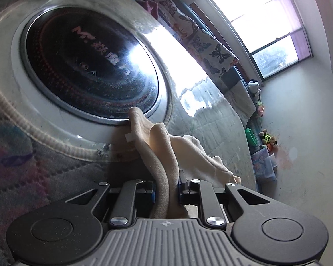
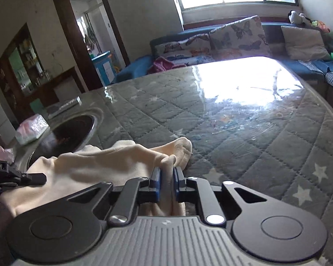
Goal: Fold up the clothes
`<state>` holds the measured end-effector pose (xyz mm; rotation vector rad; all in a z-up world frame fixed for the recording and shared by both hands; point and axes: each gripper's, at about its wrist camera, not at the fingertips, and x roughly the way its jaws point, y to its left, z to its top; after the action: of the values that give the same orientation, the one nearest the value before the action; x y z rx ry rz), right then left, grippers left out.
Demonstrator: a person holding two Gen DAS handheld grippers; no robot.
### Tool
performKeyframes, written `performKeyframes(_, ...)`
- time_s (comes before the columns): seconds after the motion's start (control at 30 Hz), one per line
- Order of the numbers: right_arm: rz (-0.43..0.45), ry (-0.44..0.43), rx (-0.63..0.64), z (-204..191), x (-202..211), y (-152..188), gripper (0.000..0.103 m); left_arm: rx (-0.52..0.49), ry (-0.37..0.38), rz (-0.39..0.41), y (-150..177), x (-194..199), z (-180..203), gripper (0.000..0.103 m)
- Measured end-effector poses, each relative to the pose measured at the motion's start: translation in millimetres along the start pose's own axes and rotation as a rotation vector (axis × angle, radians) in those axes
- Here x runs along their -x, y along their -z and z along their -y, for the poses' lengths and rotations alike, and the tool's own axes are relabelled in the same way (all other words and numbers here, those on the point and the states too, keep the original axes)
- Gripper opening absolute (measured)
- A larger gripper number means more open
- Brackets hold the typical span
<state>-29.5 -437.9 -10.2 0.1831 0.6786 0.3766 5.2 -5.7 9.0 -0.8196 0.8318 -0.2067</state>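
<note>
A cream cloth point(image 1: 164, 155) hangs in folds over the table. My left gripper point(image 1: 166, 188) is shut on a bunched edge of it, which runs up between the jaws. In the right wrist view the same cream cloth point(image 2: 95, 161) lies bunched on the quilted table cover, one end shaped like a sock toe. My right gripper point(image 2: 167, 177) is shut on that cloth near its right end. The left gripper's black body point(image 2: 13, 177) shows at the left edge, at the cloth's other end.
The table point(image 2: 244, 119) has a grey quilted cover with stars under glossy plastic. A round black hotplate point(image 1: 88, 66) is set into it, also in the right wrist view point(image 2: 71, 133). A tissue pack point(image 2: 32, 129) lies beside it. A blue sofa with butterfly cushions point(image 2: 237, 37) stands behind.
</note>
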Motion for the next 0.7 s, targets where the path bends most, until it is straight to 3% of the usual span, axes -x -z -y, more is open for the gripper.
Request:
performKeyframes(0.23, 0.096, 0.033, 0.021, 1, 44, -6, 0.008, -0.13, 0.049, -0.019, 5, -8, 43, 0.016)
performKeyframes(0.7, 0.2, 0.326, 0.015, 74, 127, -21, 0.008, -0.365, 0.172, -0.157, 49, -93, 165, 0.015)
